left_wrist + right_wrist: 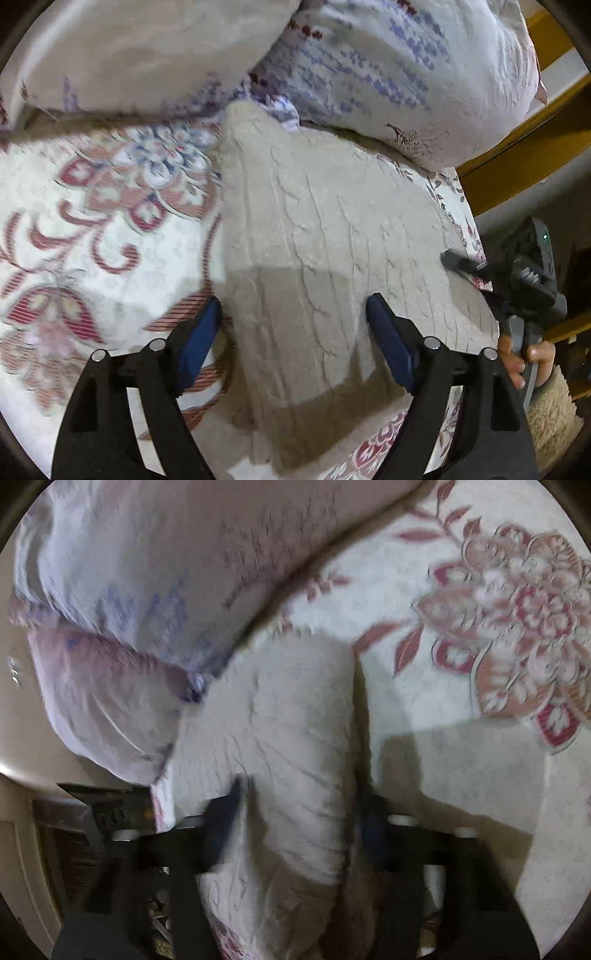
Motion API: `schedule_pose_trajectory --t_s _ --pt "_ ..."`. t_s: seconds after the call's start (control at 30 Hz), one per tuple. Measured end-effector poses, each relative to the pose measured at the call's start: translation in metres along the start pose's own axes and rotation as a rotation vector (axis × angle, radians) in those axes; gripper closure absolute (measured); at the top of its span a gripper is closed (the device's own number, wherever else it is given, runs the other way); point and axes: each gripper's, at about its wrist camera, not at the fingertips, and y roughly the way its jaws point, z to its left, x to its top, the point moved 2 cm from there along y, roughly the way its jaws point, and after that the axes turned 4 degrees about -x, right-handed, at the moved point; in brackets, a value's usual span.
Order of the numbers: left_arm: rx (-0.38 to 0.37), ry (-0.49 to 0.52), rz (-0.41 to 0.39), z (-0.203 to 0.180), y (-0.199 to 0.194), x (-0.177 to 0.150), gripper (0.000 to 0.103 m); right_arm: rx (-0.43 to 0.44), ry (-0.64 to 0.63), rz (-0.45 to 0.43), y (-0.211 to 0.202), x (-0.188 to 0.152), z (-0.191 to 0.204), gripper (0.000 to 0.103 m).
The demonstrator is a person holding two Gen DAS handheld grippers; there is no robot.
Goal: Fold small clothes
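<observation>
A beige cable-knit garment (pixel 325 236) lies folded flat on the floral bedspread (pixel 92 229). My left gripper (pixel 293 325) is open, its blue pads (pixel 201 336) standing either side of the garment's near left part, just above it. In the left wrist view the right gripper (pixel 465 264) reaches the garment's right edge, held by a hand. In the blurred right wrist view the garment (pixel 295 738) runs between the fingers of my right gripper (pixel 299 830), which stand wide apart; whether they touch the cloth is unclear.
Two pillows with purple print (pixel 388 70) (pixel 129 55) lie at the head of the bed, touching the garment's far end. The bed's right edge and a yellow wooden frame (pixel 517 162) are at the right. A fluffy beige sleeve (pixel 550 417) covers the holding arm.
</observation>
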Motion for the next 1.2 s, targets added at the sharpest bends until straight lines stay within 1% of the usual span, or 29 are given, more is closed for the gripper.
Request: schedule_pose_trajectory --t_s 0.07,0.1,0.13,0.2,0.23,0.27,0.33,0.37,0.4,0.43,0.47,0.5,0.53,0.57,0.6,0.63,0.7,0.73,0.77,0.8,0.83,0.87,0.9,0.93,0.97,1.0,1.03,1.1,1.2 --pt "-0.035 -0.024 -0.02 -0.001 0.002 0.001 0.04 0.012 -0.031 -0.029 -0.003 -0.007 0.006 0.069" --pt "-0.051 -0.033 -0.028 -0.002 0.002 0.012 0.054 0.023 -0.042 -0.042 -0.006 -0.01 0.01 0.071" --pt "-0.078 -0.03 -0.038 -0.001 -0.003 0.012 0.061 0.034 -0.064 -0.055 -0.01 -0.014 0.018 0.071" --pt "-0.16 -0.011 -0.06 0.001 -0.029 0.013 0.067 0.05 -0.12 -0.071 -0.015 -0.022 0.037 0.072" --pt "-0.17 0.013 -0.079 0.002 -0.042 0.01 0.067 0.053 -0.161 -0.056 -0.013 -0.028 0.051 0.072" --pt "-0.151 0.044 -0.106 0.003 -0.058 0.005 0.066 0.047 -0.184 -0.042 -0.01 -0.031 0.056 0.072" --pt "-0.048 0.095 -0.126 0.012 -0.07 0.003 0.061 -0.02 -0.239 0.009 0.004 -0.041 0.069 0.065" --pt "0.01 0.096 -0.121 0.02 -0.073 0.0 0.058 -0.054 -0.225 -0.001 0.007 -0.042 0.069 0.058" --pt "0.076 0.079 -0.116 0.031 -0.076 -0.003 0.056 -0.058 -0.199 -0.017 0.006 -0.041 0.067 0.047" --pt "0.108 0.064 -0.13 0.039 -0.081 -0.007 0.056 -0.041 -0.154 -0.038 0.005 -0.039 0.062 0.041" --pt "0.11 0.052 -0.149 0.045 -0.09 -0.012 0.048 -0.016 -0.112 -0.051 0.005 -0.035 0.058 0.036" --pt "0.115 0.047 -0.164 0.048 -0.104 -0.017 0.04 0.008 -0.076 -0.049 0.01 -0.031 0.057 0.037" --pt "0.131 0.045 -0.184 0.049 -0.11 -0.022 0.037 0.015 -0.078 -0.043 0.015 -0.028 0.058 0.046" --pt "0.15 0.051 -0.205 0.047 -0.116 -0.029 0.033 -0.021 -0.107 -0.047 0.021 -0.025 0.063 0.083" --pt "0.159 0.055 -0.213 0.045 -0.118 -0.035 0.031 -0.102 -0.142 -0.082 0.029 -0.018 0.069 0.086" --pt "0.173 0.063 -0.216 0.042 -0.119 -0.037 0.03 -0.116 -0.127 -0.119 0.026 -0.01 0.068 0.094" --pt "0.21 0.105 -0.218 0.044 -0.143 -0.064 0.023 -0.124 -0.028 -0.166 0.026 0.009 0.059 0.094" --pt "0.224 0.122 -0.215 0.037 -0.141 -0.068 0.021 -0.145 -0.013 -0.16 0.03 0.014 0.06 0.094" --pt "0.246 0.143 -0.206 0.033 -0.14 -0.076 0.013 -0.175 -0.021 -0.146 0.032 0.013 0.063 0.093" --pt "0.271 0.152 -0.202 0.034 -0.142 -0.086 0.003 -0.187 -0.036 -0.156 0.028 0.01 0.065 0.089" --pt "0.305 0.16 -0.205 0.031 -0.141 -0.092 0.002 -0.194 -0.059 -0.179 0.02 0.004 0.068 0.087" --pt "0.326 0.166 -0.205 0.032 -0.143 -0.097 0.002 -0.221 -0.105 -0.222 0.006 -0.009 0.074 0.079" --pt "0.352 0.17 -0.195 0.027 -0.134 -0.099 0.002 -0.255 -0.139 -0.258 -0.007 -0.023 0.076 0.057" --pt "0.368 0.168 -0.186 0.028 -0.133 -0.102 0.002 -0.278 -0.158 -0.285 -0.017 -0.032 0.074 0.041" --pt "0.385 0.16 -0.178 0.027 -0.129 -0.107 0.002 -0.312 -0.179 -0.33 -0.031 -0.05 0.073 0.015" --pt "0.388 0.155 -0.176 0.026 -0.125 -0.109 0.002 -0.328 -0.203 -0.368 -0.042 -0.069 0.071 0.01" --pt "0.389 0.149 -0.171 0.026 -0.121 -0.112 0.002 -0.334 -0.224 -0.381 -0.046 -0.084 0.072 0.01" --pt "0.393 0.14 -0.151 0.023 -0.114 -0.117 0.002 -0.398 -0.269 -0.371 -0.05 -0.116 0.066 0.009" --pt "0.422 0.16 -0.122 0.018 -0.102 -0.122 0.002 -0.459 -0.352 -0.324 -0.026 -0.156 0.069 0.007"
